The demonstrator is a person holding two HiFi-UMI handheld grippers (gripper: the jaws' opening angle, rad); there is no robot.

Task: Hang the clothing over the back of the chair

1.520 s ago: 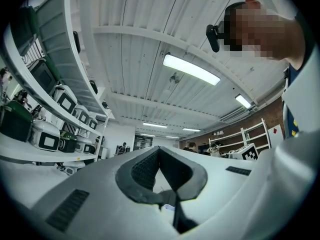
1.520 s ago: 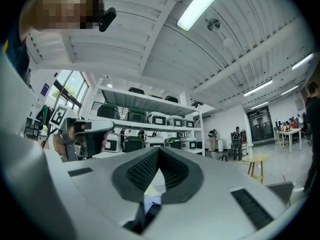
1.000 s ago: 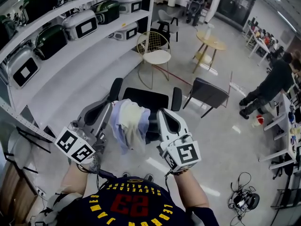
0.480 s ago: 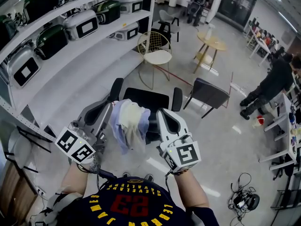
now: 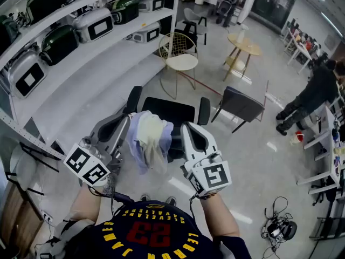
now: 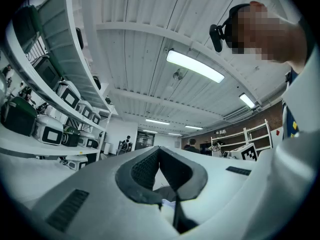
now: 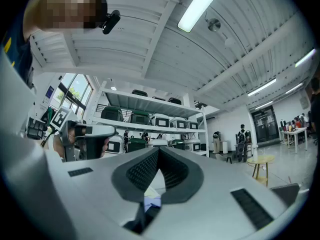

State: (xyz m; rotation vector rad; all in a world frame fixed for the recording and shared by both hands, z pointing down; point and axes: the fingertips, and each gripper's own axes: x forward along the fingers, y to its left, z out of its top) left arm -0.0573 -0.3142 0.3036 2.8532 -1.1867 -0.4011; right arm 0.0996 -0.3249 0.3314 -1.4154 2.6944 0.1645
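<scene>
While the black chair stands on the floor below me, the clothing, a pale bundle of white and light blue, lies bunched over what I take to be the chair's back, at its near edge. The left hand-held gripper and the right hand-held gripper flank it, jaws closed. Fabric shows behind each pair, but I cannot tell if any is pinched. I judge the draping nearly done. Next I should free any caught cloth and draw both grippers clear without dragging it off.
</scene>
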